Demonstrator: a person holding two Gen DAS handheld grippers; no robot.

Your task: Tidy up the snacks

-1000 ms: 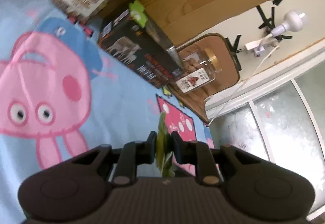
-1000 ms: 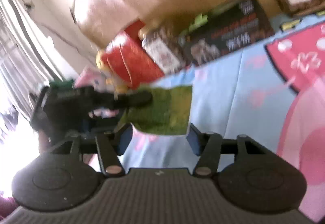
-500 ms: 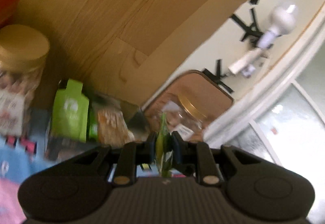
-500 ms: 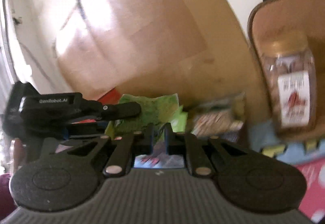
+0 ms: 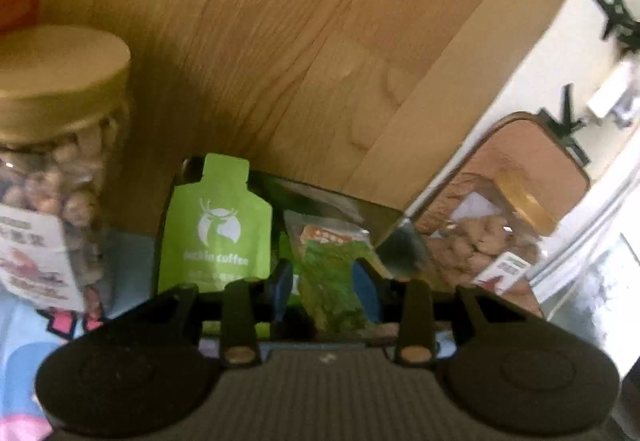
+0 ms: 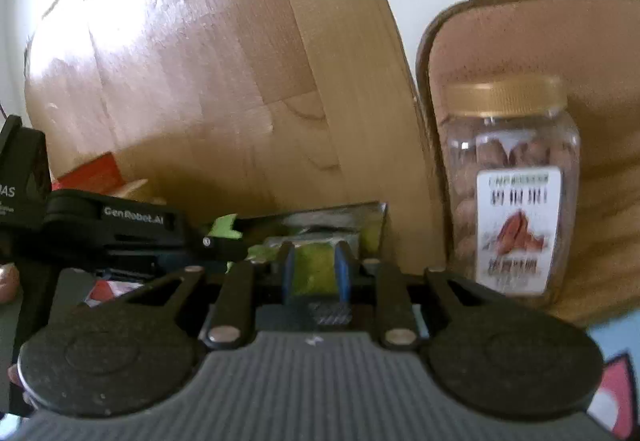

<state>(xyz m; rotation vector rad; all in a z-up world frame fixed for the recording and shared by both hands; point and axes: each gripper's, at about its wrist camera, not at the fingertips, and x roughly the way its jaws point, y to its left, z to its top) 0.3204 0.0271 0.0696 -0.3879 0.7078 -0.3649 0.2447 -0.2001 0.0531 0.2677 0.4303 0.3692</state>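
A green snack packet (image 5: pixel 332 281) hangs between the fingers of my left gripper (image 5: pixel 326 281), whose jaws stand apart around it, over an open dark box (image 5: pixel 384 225). A green Luckin Coffee pouch (image 5: pixel 218 229) stands in the box beside it. My right gripper (image 6: pixel 314 269) is partly open with the same green packet (image 6: pixel 314 265) between its blue pads, just in front of the box (image 6: pixel 336 215). The left gripper's black body (image 6: pixel 112 229) shows at the left of the right wrist view.
A gold-lidded nut jar (image 5: pixel 48 169) stands left of the box. Another nut jar (image 6: pixel 514 185) stands right of it against a brown cushion (image 6: pixel 560 53). A wooden panel (image 5: pixel 300 41) rises behind. A red box (image 6: pixel 92 173) lies left. The cartoon tablecloth (image 5: pixel 16 325) lies below.
Both grippers carried the packet forward from over the tablecloth to the box. The left jaws, clamped on the packet earlier, now stand apart; the right jaws closed, then opened slightly around it.
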